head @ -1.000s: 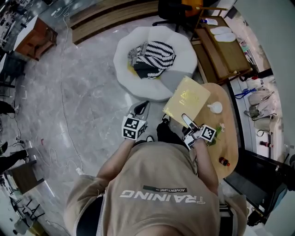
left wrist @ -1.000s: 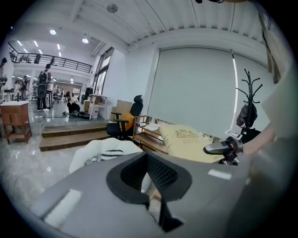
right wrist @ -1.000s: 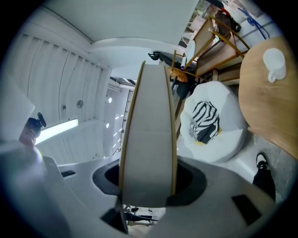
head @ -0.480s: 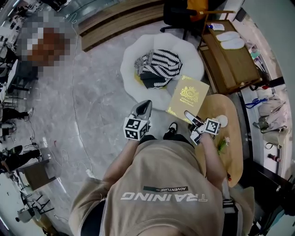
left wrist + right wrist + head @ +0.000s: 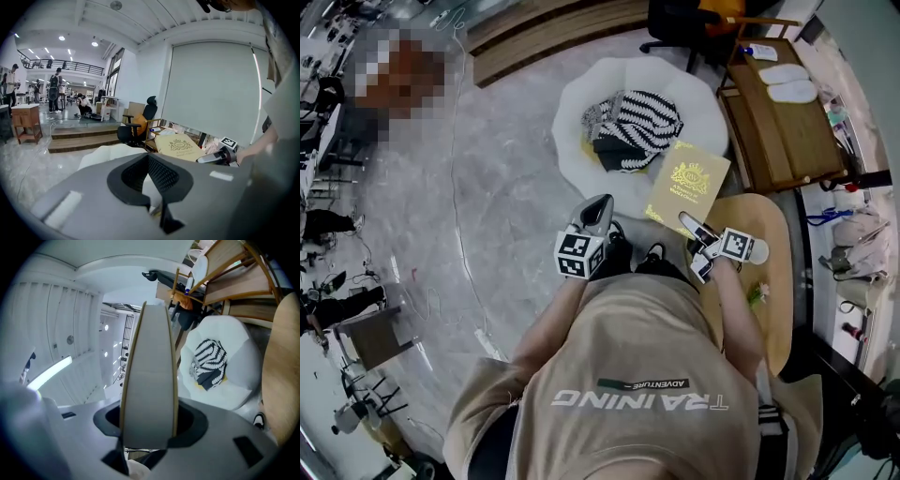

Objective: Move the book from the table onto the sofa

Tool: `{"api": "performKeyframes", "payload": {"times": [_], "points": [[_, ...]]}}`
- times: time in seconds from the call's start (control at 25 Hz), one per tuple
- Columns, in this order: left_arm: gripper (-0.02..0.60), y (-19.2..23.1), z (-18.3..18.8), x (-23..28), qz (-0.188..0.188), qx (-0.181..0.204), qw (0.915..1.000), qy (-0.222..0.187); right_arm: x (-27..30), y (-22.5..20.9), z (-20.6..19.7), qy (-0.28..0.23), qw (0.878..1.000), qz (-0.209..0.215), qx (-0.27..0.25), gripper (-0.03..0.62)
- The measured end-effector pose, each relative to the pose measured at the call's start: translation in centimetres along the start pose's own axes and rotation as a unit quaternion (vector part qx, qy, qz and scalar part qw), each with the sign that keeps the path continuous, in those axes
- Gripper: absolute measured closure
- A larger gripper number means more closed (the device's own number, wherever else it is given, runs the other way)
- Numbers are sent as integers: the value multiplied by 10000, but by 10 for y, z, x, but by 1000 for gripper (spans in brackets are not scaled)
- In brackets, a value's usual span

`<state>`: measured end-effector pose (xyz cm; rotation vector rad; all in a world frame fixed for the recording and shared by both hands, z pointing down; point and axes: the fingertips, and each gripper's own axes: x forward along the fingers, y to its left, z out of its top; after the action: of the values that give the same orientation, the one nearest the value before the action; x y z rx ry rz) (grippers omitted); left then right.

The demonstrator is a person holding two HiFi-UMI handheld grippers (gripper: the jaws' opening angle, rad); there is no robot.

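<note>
So — what's changed?
Well, the sofa (image 5: pixel 572 141) sits nearer, and the book (image 5: pixel 689 181) has swung off the table (image 5: pixel 773 281) to hang over the sofa's rim. The carry looks nearly done.
And the claws?
The right gripper (image 5: pixel 689 225) is clamped wide on the book's edge — airborne. The left gripper (image 5: pixel 598 208) is closed and empty.

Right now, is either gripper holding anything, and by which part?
The right gripper holds the gold book edge-on by its near edge, close to the corner. The left gripper holds nothing.
</note>
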<state>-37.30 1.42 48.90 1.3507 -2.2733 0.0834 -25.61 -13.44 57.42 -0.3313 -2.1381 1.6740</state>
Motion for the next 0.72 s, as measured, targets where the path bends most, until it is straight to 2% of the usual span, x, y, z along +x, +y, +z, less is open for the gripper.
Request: {"api": "performKeyframes", "payload": {"times": [0.2,0.28,0.36,0.56,0.72], "points": [[584,20,-5,11,-32,-96,9999,-40,15,3,4,44,9996,-100,-255,372],[584,31,1,20,-101,-126,9998,-74,18,-6,7,30,9991,-407,-146,372],[584,44,11,30,-169,-98,9997,-111,23,-11,10,7,9980,-632,-44,372],[584,88,51,65,-315,40,9990,-319,52,-13,35,-20,9959,-895,-106,372],[584,120,65,89,-491,38,9984,-289,81,-21,56,-115,9931,-1162,-94,372]]}}
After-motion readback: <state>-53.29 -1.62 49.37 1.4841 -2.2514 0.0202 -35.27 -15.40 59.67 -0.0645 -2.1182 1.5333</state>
